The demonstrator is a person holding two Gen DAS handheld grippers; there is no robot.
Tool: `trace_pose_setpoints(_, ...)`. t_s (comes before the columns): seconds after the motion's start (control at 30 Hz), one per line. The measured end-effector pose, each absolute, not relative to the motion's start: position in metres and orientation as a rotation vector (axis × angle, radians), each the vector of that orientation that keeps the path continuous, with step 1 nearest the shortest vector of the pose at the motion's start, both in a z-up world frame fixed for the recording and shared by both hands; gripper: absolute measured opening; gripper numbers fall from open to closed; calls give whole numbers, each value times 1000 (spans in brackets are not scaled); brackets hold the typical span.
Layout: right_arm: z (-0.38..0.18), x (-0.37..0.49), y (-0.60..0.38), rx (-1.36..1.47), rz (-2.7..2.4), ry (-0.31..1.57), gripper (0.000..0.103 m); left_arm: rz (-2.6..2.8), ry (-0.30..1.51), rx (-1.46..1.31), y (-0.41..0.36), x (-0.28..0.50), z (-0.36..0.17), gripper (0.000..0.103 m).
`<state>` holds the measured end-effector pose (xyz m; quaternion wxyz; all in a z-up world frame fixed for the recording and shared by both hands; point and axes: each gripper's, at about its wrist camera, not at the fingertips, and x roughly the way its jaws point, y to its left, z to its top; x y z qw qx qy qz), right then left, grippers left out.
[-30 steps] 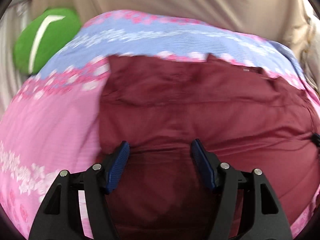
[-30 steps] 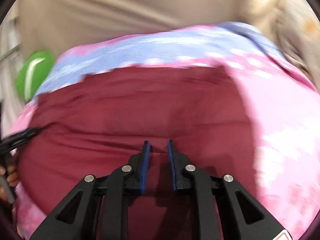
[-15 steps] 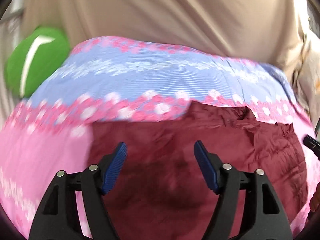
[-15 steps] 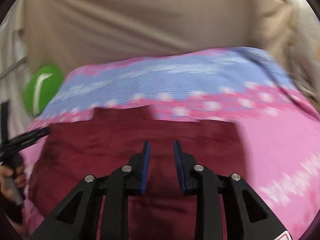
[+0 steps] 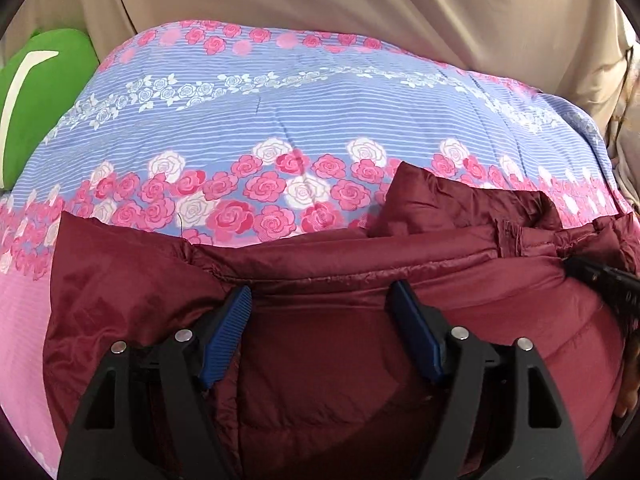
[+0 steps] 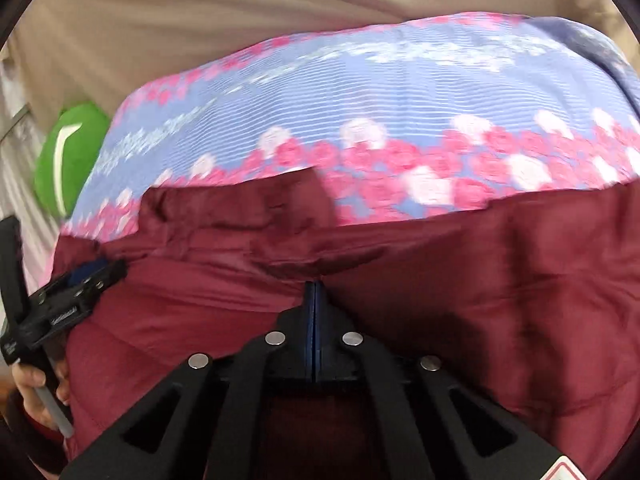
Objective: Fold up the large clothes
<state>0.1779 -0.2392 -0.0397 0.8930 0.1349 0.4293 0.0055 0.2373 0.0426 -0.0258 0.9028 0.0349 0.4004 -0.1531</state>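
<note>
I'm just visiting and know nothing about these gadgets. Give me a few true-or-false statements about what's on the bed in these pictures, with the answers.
1. The dark red jacket lies on a bedspread printed with roses. True.
2. The left gripper has its blue pads pressed flat together. False: its jaws stand wide apart over the jacket.
3. The right gripper is shut, its blue pads meeting. True.
4. The green cushion sits on top of the jacket. False: it sits beyond the bedspread's far left edge, apart from the jacket.
5. The jacket is bright yellow. False: it is dark red.
</note>
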Motion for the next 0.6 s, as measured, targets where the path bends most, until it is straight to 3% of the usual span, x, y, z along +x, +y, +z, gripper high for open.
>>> trace_pose_setpoints(0.13,-36,158,-265,262,-150,853,0,-238,795,96,59,233,-23,73)
trace_pose_setpoints(0.3,-36,127,-307,354,-263,838,0,-111,792,84,104,235,-25,84)
trace_pose_setpoints(0.33,-31,118,-309,334,-323,828,4,-113,808,52,115,234,-25,84)
trace_pose_setpoints(0.37,-22,106,-306,344,-326,794,15,-98,808,45,120,230,-23,83)
trace_pose_setpoints(0.43,-5,82,-302,351,-289,743,16,-70,788,69,129,212,-14,83)
trace_pose_setpoints(0.5,6,58,-290,307,-291,719,22,-93,780,64,134,193,-7,83)
trace_pose_setpoints(0.6,-10,41,-290,240,-334,785,26,-149,799,54,135,168,-8,83)
